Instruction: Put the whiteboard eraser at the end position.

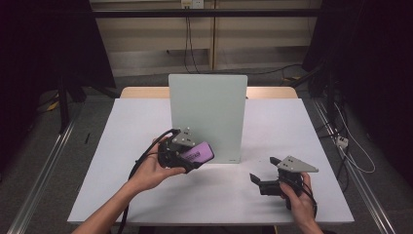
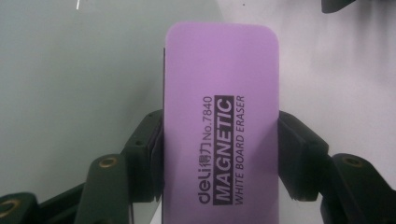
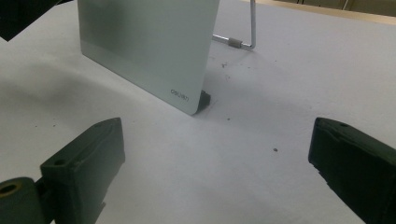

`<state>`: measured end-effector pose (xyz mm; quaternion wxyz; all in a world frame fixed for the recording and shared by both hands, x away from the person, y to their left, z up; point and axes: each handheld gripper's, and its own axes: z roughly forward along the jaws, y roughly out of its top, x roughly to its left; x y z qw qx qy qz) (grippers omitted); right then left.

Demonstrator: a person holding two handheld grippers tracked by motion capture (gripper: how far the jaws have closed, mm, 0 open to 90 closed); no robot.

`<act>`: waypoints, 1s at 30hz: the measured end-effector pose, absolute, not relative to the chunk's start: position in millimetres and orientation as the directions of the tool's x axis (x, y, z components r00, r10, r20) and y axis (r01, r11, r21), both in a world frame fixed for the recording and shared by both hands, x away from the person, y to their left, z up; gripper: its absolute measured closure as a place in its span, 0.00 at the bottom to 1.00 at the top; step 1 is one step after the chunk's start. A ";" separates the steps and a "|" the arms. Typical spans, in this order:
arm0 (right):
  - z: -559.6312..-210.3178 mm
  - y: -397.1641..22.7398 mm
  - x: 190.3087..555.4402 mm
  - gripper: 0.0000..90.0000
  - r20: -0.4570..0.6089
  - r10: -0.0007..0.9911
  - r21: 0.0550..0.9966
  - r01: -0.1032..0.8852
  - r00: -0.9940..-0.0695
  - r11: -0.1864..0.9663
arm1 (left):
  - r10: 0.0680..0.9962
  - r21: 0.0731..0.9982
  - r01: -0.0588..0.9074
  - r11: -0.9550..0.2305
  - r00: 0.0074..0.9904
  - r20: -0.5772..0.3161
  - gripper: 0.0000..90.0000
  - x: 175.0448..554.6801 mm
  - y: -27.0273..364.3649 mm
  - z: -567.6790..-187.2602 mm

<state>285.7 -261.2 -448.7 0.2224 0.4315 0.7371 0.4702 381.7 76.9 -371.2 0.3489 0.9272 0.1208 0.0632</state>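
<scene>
Left gripper (image 1: 197,158) is clamped on a flat purple plastic whiteboard eraser with rounded corners (image 1: 198,152), held above the white table top (image 1: 146,126) just in front of the lower left part of the upright pale grey-green whiteboard panel (image 1: 208,114); whether eraser and board touch is unclear from the high view. The left gripper view adds what the high view can't resolve: both black pads press the eraser's (image 2: 222,126) long sides at about mid length, the eraser stands lengthwise away from the jaws, and black print on it reads "MAGNETIC WHITE BOARD ERASER". Board surface (image 2: 79,88) lies behind the eraser on the left of that view. Right gripper (image 1: 262,174) rests low over the table near the front right, well apart from the board, jaws spread wide with nothing between them. The right gripper view shows the board's (image 3: 149,46) lower corner with a small logo, a dark foot under it, and a bent metal wire stand (image 3: 243,37) behind, hidden from the high view.
</scene>
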 end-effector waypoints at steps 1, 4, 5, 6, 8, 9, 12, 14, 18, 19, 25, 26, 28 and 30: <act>-448.7 -261.0 285.8 0.04 0.078 0.846 0.885 0.428 -0.528 0.185 | 0.265 0.660 0.181 -0.729 0.964 0.028 0.46 381.6 76.8 -371.5; -448.7 -260.8 286.3 0.04 0.076 0.847 0.884 0.429 -0.526 0.187 | 0.264 0.655 0.187 -0.732 0.964 0.020 0.46 380.7 76.4 -373.0; -448.7 -260.2 286.4 0.04 0.079 0.848 0.883 0.431 -0.524 0.184 | 0.258 0.648 0.187 -0.738 0.966 0.015 0.46 380.7 76.2 -373.3; -448.7 -259.9 286.6 0.04 0.079 0.848 0.883 0.432 -0.524 0.185 | 0.255 0.650 0.186 -0.737 0.967 0.012 0.46 380.3 75.6 -374.7; -448.6 -259.2 286.5 0.04 0.073 0.846 0.882 0.430 -0.528 0.192 | 0.246 0.637 0.185 -0.748 0.969 0.008 0.46 378.8 74.7 -375.7; -448.2 -258.9 286.4 0.04 0.070 0.846 0.883 0.428 -0.529 0.194 | 0.248 0.642 0.183 -0.745 0.969 0.011 0.46 377.5 73.9 -377.4; -447.6 -257.9 285.4 0.04 0.070 0.845 0.882 0.428 -0.530 0.196 | 0.228 0.628 0.173 -0.758 0.974 0.006 0.46 375.9 72.5 -378.4; -447.3 -257.9 285.1 0.04 0.069 0.846 0.884 0.426 -0.528 0.194 | 0.226 0.629 0.173 -0.758 0.974 0.003 0.46 375.1 71.2 -379.6; -447.9 -258.8 286.0 0.04 0.067 0.847 0.884 0.425 -0.528 0.195 | 0.210 0.623 0.173 -0.763 0.978 -0.014 0.46 373.9 66.6 -381.5; -448.0 -258.8 286.4 0.04 0.066 0.847 0.883 0.426 -0.528 0.196 | 0.209 0.618 0.171 -0.767 0.978 -0.011 0.46 372.7 64.5 -383.1; -448.1 -258.1 286.3 0.04 0.067 0.845 0.883 0.426 -0.531 0.197 | 0.193 0.588 0.175 -0.790 0.981 -0.032 0.46 369.7 56.3 -393.8; -448.0 -258.2 286.0 0.04 0.069 0.845 0.882 0.428 -0.530 0.196 | 0.186 0.579 0.172 -0.797 0.982 -0.035 0.46 369.7 55.6 -394.8; -447.7 -258.5 285.8 0.04 0.069 0.846 0.883 0.427 -0.528 0.195 | 0.186 0.567 0.180 -0.804 0.981 -0.048 0.46 368.3 52.3 -399.5; -447.5 -258.3 285.4 0.04 0.070 0.846 0.884 0.426 -0.529 0.194 | 0.177 0.556 0.180 -0.811 0.982 -0.059 0.46 368.5 50.1 -403.4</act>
